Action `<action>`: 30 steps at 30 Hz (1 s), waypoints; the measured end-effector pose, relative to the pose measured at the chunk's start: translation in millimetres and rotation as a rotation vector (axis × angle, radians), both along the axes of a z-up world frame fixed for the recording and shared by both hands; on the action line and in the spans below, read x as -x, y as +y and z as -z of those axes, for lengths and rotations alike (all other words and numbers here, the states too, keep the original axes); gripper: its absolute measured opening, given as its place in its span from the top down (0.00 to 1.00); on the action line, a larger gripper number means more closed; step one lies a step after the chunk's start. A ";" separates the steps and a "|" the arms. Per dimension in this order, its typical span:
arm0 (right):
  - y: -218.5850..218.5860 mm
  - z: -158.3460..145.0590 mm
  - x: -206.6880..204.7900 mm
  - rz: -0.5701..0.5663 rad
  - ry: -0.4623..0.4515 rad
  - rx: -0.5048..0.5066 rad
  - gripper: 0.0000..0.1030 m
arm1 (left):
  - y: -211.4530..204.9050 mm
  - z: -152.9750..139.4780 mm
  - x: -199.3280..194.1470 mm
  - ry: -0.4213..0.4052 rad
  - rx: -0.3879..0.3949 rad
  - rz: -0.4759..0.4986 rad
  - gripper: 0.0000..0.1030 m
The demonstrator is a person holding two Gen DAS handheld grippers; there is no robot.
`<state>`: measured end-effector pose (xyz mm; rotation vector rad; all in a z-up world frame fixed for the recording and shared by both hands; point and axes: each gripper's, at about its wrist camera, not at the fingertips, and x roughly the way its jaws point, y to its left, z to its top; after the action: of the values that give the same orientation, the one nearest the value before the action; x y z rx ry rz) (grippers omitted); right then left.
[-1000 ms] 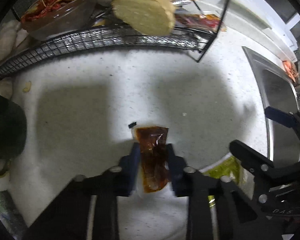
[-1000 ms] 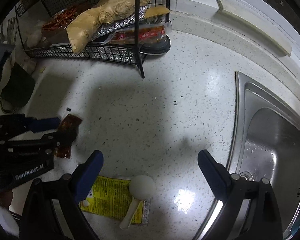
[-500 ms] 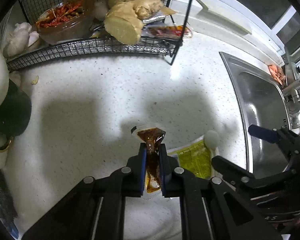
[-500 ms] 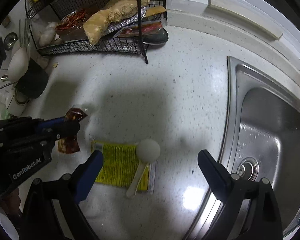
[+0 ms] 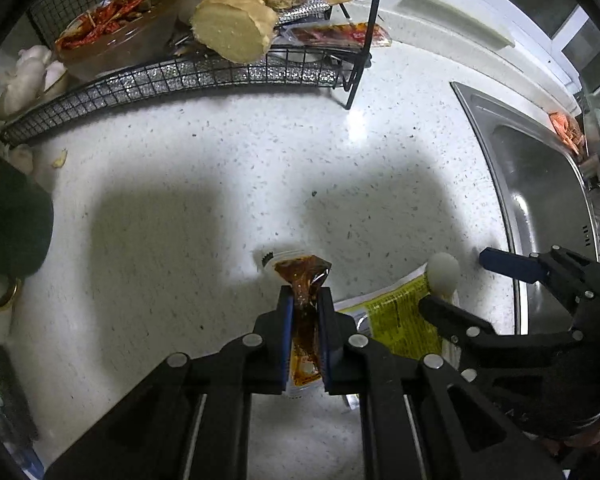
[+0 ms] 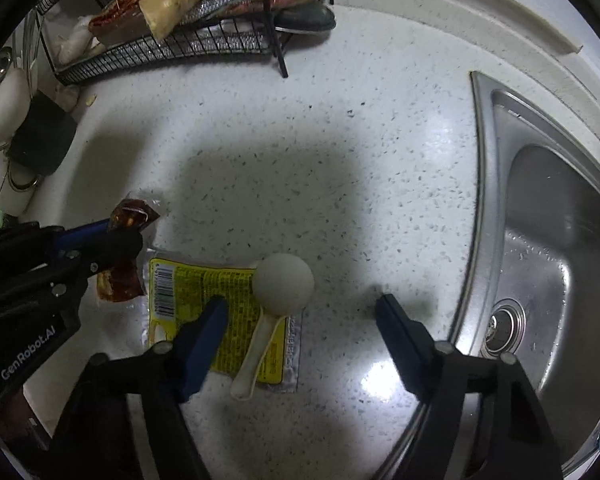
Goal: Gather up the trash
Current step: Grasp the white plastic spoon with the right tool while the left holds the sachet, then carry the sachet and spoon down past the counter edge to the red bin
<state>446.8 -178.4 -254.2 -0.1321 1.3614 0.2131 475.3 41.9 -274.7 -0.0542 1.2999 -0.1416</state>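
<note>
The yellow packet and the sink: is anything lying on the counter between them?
In the right wrist view, only bare speckled counter lies between the yellow packet and the sink. The white spoon rests on the packet itself.

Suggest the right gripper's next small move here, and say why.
Probably finish closing on the white spoon and lift it off the yellow packet. The right gripper is closing around the spoon without touching it yet, while the left gripper already pinches the brown sauce sachet.
</note>
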 end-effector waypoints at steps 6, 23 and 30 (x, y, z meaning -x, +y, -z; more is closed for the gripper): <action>-1.5 1.9 -2.6 -0.013 -0.017 -0.003 0.63 | -5.0 4.9 -10.1 0.002 -0.005 0.016 0.90; -36.7 -32.7 47.2 0.021 -0.056 -0.098 0.74 | -41.1 -39.6 28.9 -0.097 -0.027 0.035 0.90; -52.6 -76.7 86.9 0.055 -0.148 -0.110 0.74 | -68.9 -71.3 49.1 -0.153 -0.005 0.077 0.90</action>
<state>359.9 -231.0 -177.5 -0.0176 1.2013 0.2269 426.2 -27.0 -203.4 0.0107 1.1494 -0.2048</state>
